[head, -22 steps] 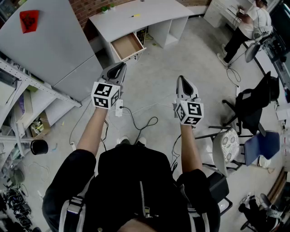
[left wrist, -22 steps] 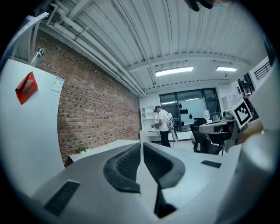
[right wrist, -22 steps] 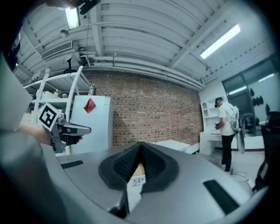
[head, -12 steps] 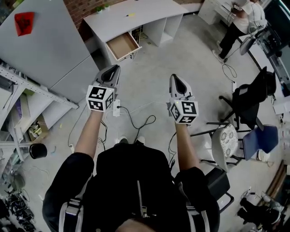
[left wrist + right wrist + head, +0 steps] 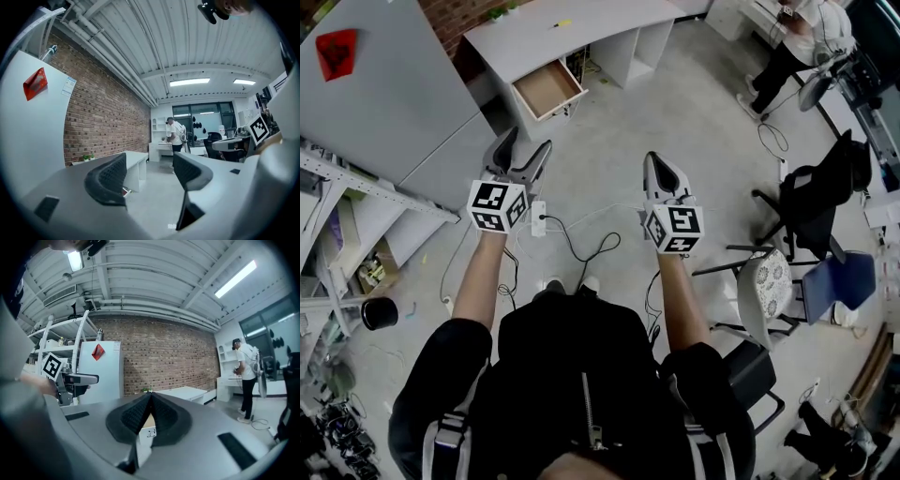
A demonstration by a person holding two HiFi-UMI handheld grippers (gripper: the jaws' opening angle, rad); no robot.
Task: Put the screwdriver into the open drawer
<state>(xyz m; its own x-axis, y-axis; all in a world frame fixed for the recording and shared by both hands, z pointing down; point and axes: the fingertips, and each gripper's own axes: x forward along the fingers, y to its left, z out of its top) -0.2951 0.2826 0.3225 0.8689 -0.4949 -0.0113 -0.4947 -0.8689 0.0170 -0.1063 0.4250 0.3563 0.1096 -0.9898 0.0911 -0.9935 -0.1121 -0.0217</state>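
Two hand-held grippers reach forward, level, above a grey floor, well short of a white desk (image 5: 591,33). The left gripper (image 5: 526,142) has its jaws spread wide, and only the floor and desk show through the gap. The right gripper (image 5: 657,161) has its jaws pressed together at the tips, with nothing gripped. An open drawer (image 5: 548,86) juts from the desk's left end, showing a bare wooden bottom. A small yellow object (image 5: 562,22) lies on the desk top beyond the drawer; it is too small to confirm as the screwdriver. A white power strip (image 5: 538,217) with a black cable lies on the floor beside the left gripper. Another person (image 5: 806,42) stands far off at the right.
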